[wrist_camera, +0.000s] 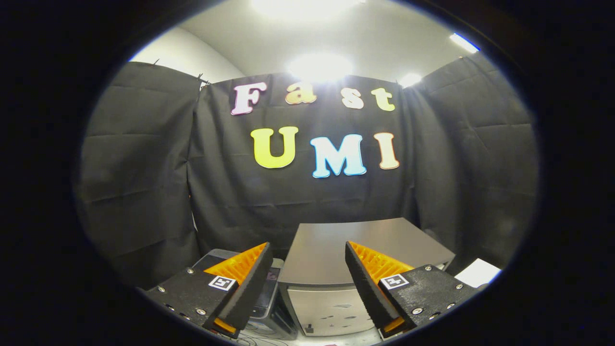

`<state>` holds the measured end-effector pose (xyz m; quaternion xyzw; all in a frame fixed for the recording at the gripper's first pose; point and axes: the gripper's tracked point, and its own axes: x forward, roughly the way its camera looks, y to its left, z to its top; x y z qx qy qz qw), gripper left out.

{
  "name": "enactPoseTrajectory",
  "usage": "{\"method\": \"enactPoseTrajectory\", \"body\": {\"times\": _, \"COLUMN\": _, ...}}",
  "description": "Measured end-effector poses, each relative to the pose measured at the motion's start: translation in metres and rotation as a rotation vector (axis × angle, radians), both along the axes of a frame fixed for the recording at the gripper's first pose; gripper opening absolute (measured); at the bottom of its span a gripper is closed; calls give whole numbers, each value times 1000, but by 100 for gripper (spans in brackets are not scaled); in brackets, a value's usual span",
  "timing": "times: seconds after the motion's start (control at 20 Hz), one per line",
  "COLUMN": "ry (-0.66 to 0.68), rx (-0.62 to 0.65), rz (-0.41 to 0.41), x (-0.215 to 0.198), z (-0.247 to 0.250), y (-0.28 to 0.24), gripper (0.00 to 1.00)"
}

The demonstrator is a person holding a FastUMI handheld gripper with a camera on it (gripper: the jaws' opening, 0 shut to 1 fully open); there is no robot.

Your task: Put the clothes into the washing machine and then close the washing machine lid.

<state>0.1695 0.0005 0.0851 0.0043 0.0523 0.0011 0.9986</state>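
- Hovering with nothing between its fingers, the gripper (307,288) has its jaws spread wide, and it points level toward the booth's cloth wall (307,192).
- A grey box-shaped appliance (355,250), which I judge to be the washing machine, sits just ahead of and below the fingers; its flat top lies between the two fingertips and runs on beyond them toward the wall.
- That top looks shut flat, though I cannot tell whether it is the lid itself.
- A darker unit with a glossy top (269,298) stands just beside the appliance's left edge, partly behind the left finger.
- A white sheet (478,273) lies off its right edge.
- I can make out no clothes, so the first move probably calls for tilting down or turning to find them.
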Motion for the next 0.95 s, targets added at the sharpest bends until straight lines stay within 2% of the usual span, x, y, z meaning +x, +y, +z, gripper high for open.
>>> {"method": "enactPoseTrajectory", "body": {"times": 0.45, "ry": -2, "rx": -14, "rz": -77, "x": -55, "z": -2, "y": -82, "gripper": 94}}
{"method": "enactPoseTrajectory", "body": {"times": 0.95, "ry": -29, "rx": -7, "rz": -104, "x": -82, "z": 0, "y": -118, "gripper": 94}}
